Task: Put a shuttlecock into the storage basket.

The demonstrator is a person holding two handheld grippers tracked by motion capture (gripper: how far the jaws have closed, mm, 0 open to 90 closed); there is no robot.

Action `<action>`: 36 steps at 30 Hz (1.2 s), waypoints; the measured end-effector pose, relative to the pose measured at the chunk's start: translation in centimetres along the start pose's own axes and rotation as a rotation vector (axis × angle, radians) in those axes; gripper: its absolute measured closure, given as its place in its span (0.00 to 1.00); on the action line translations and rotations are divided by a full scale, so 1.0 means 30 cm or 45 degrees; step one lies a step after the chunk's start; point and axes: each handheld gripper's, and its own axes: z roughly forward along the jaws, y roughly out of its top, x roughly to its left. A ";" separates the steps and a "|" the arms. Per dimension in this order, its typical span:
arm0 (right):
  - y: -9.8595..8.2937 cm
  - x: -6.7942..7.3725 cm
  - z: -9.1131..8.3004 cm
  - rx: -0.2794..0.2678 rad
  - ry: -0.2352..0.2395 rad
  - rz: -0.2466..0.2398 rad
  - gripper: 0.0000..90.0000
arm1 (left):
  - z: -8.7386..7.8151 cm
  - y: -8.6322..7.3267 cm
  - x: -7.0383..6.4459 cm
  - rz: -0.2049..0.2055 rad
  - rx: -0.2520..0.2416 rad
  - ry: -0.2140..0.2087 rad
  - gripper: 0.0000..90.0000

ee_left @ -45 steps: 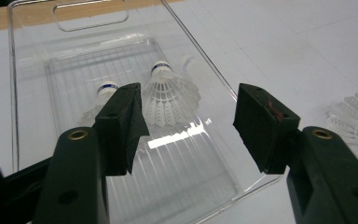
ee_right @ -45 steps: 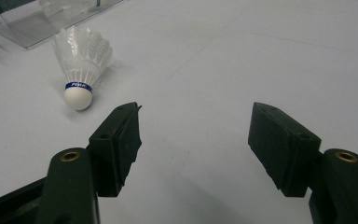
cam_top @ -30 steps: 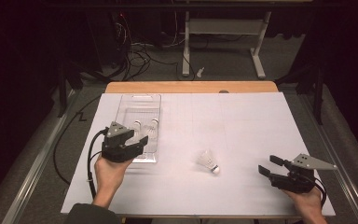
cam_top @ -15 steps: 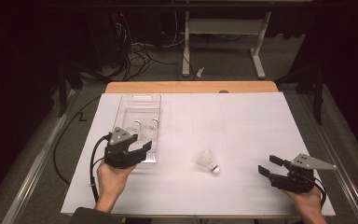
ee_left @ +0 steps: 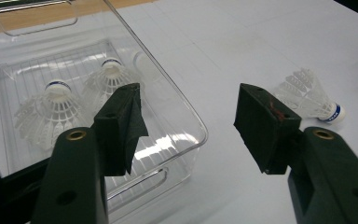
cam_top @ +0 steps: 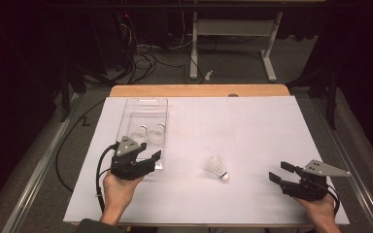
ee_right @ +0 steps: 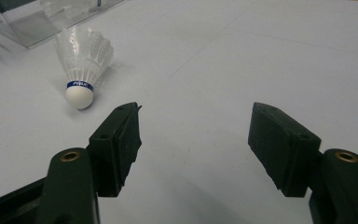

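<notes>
A white shuttlecock (cam_top: 217, 168) (ee_left: 310, 96) (ee_right: 81, 65) lies on its side on the white sheet, between the two hands. Two more shuttlecocks (cam_top: 148, 133) (ee_left: 74, 100) stand cork-up inside a clear plastic tray (cam_top: 128, 118) (ee_left: 186, 116) at the left. My left gripper (cam_top: 149, 160) (ee_left: 186, 123) hovers open over the tray's near right corner, nothing between its jaws. My right gripper (cam_top: 280, 173) (ee_right: 196, 140) rests open near the front right of the sheet, to the right of the loose shuttlecock, holding nothing.
A wooden table edge (cam_top: 199, 90) shows beyond the white sheet (cam_top: 252, 131). Past it lie cables (cam_top: 141, 53) and a white desk frame (cam_top: 233, 43) on the dark floor. Metal rails (cam_top: 39, 170) run along both sides of the table.
My left gripper has drawn back toward the person, from over the tray's front part to its near right corner. The right gripper and the loose shuttlecock have stayed put.
</notes>
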 end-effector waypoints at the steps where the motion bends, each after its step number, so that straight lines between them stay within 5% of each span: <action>1: 0.000 0.000 0.000 0.000 0.000 0.000 0.38 | 0.000 -0.001 -0.001 0.000 0.000 -0.001 0.47; 36: 0.001 0.001 -0.001 -0.001 0.001 -0.002 0.38 | 0.031 -0.026 -0.078 0.049 -0.002 -0.057 0.47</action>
